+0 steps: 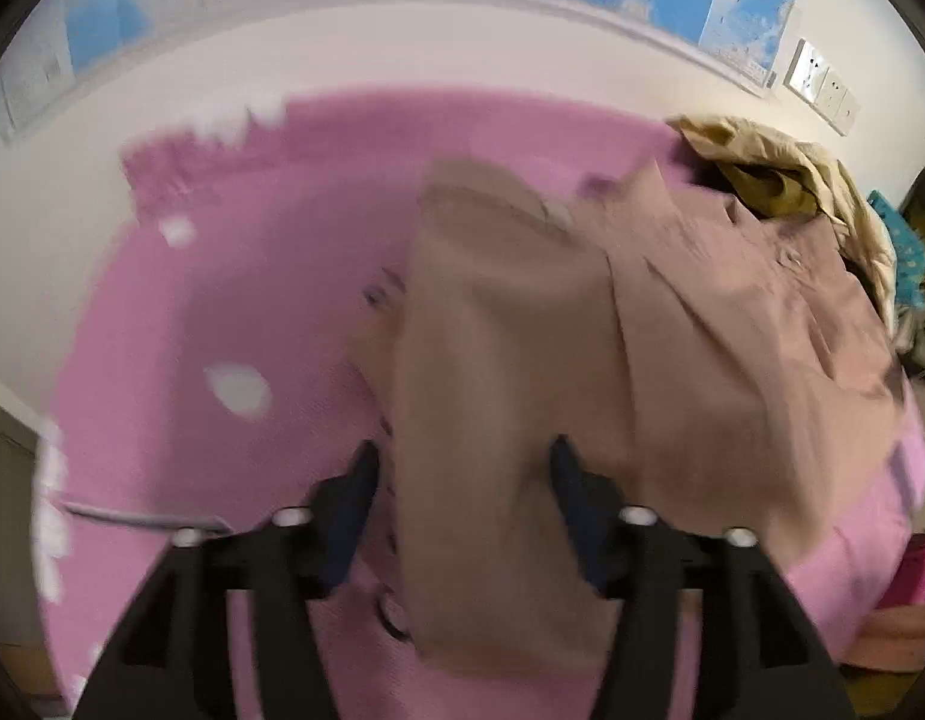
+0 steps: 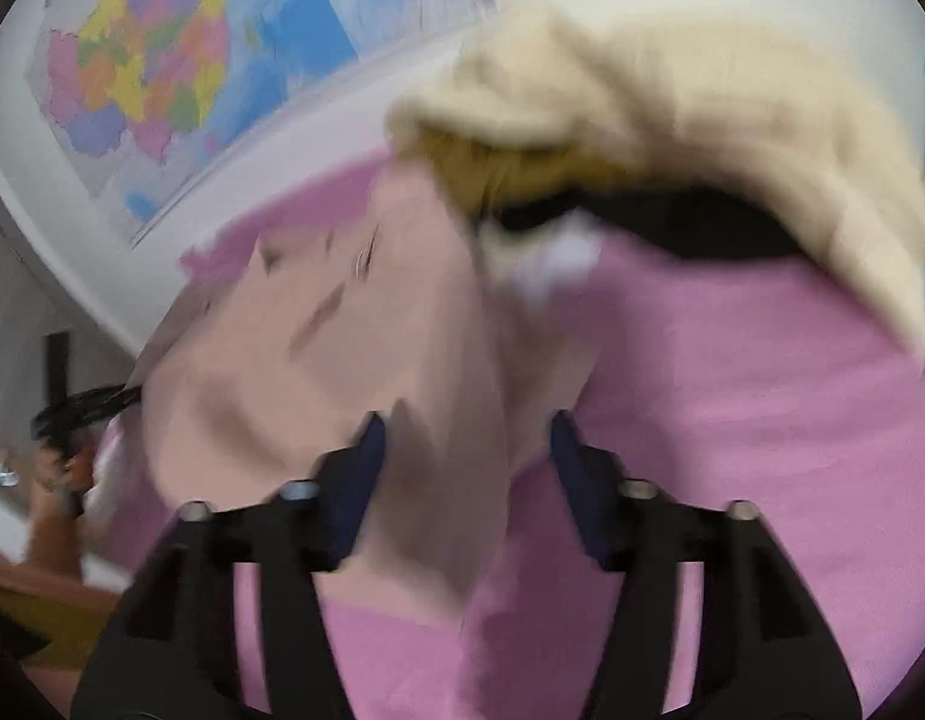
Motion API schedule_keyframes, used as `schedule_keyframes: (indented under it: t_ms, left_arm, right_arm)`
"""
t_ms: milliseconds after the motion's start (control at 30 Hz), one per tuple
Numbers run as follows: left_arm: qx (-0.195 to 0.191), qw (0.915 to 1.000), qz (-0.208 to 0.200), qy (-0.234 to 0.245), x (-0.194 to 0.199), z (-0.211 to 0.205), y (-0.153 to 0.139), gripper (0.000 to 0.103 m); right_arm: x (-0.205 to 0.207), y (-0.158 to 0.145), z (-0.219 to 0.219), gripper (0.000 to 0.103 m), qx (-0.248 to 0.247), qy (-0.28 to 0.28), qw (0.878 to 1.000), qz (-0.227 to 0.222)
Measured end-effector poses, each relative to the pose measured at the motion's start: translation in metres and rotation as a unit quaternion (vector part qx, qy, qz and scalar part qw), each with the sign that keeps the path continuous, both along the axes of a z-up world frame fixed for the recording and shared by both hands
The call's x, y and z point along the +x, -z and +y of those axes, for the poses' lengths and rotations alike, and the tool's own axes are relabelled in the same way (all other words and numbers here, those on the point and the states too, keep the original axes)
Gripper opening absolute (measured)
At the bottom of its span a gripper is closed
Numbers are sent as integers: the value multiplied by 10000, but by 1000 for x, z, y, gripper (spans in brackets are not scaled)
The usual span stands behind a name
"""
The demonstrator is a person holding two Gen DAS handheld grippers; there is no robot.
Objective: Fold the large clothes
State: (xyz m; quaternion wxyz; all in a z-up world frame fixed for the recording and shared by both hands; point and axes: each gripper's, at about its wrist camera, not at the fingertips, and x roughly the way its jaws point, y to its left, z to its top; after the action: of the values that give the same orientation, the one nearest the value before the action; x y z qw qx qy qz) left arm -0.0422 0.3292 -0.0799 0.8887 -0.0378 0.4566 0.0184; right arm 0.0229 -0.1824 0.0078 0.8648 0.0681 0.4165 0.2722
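Observation:
A large tan-pink garment [image 1: 582, 330] lies on a pink sheet [image 1: 222, 312], partly folded, with its buttoned edge to the left. My left gripper [image 1: 465, 462] is open, its dark fingers [image 1: 357, 492] wide apart on either side of the garment's near end. In the right wrist view the same garment [image 2: 354, 360] lies blurred under my right gripper [image 2: 468, 438], which is also open, fingers [image 2: 573, 468] apart, with cloth between them. The other hand-held gripper [image 2: 78, 414] shows at the left edge.
A pile of beige and olive clothes [image 1: 780, 180] lies at the far right of the sheet, seen large in the right wrist view [image 2: 672, 108]. Maps [image 2: 144, 72] hang on the white wall behind. Wall sockets [image 1: 822, 84] sit at upper right.

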Motion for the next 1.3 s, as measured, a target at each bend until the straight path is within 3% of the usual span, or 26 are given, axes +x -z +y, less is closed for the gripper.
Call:
schedule_keyframes:
  t_ms: [100, 167, 233, 333, 367, 400, 433, 467, 500, 600, 700, 767, 833, 933, 1067, 1133, 1233, 1267, 1300]
  left_arm:
    - [52, 9991, -329, 265, 6, -10, -19, 69]
    - [296, 9984, -329, 354, 20, -18, -21, 69]
    - [342, 9984, -201, 402, 37, -23, -15, 70]
    - [248, 9989, 360, 144, 61, -15, 10, 71]
    - [221, 9989, 383, 147, 66, -14, 13, 67]
    - [203, 9992, 302, 184, 67, -15, 16, 52]
    - [152, 9993, 230, 237, 67, -16, 16, 36]
    - [63, 9993, 194, 311, 67, -16, 14, 27]
    - [-27, 9993, 123, 362, 67, -17, 10, 9]
    - [-241, 9987, -283, 358, 68, -17, -13, 4]
    - [-450, 9960, -697, 347, 69, -18, -37, 3]
    - [-388, 9945, -905, 362, 76, -20, -43, 3]
    - [-275, 9963, -756, 313, 93, -22, -32, 4]
    - [-161, 9995, -202, 177, 121, -21, 0, 9]
    - [-29, 9997, -193, 175, 122, -22, 11, 19]
    - [256, 9995, -181, -13, 120, -24, 7, 45]
    - [352, 9983, -454, -117, 103, -22, -7, 46]
    - [367, 9977, -555, -136, 97, -22, -12, 47]
    - [358, 9969, -688, -155, 86, -22, -19, 51]
  right_arm:
    - [1, -30, 26, 67, 21, -281, 9978, -603]
    - [12, -29, 57, 75, -422, -491, 9949, -769]
    - [27, -18, 78, 75, -925, -522, 9913, -773]
    - [55, 2, 96, 68, -1249, -509, 9888, -633]
    - [61, 8, 101, 52, -1344, -538, 9876, -601]
    - [67, 14, 105, 30, -1427, -565, 9868, -510]
    - [73, 18, 108, 20, -1425, -573, 9874, -388]
    - [76, 17, 105, 10, -1281, -599, 9893, -355]
    - [76, 12, 100, 8, -1111, -598, 9912, -390]
    - [67, -28, 71, 6, -292, -351, 9956, -820]
    - [70, -50, 58, 4, 68, -48, 9933, -1154]
    - [80, -45, 58, 4, -28, 91, 9947, -1022]
    - [96, -25, 62, 4, -305, 128, 9968, -725]
    - [109, 6, 66, 4, -398, 160, 9985, -347]
    - [111, 18, 64, 7, -346, 227, 9990, -179]
    - [110, 18, 65, 14, -460, 258, 9985, -112]
    - [104, 5, 59, 34, -483, 400, 9977, -267]
    - [99, -1, 55, 48, -435, 455, 9974, -346]
    - [91, -9, 50, 52, -355, 509, 9969, -475]
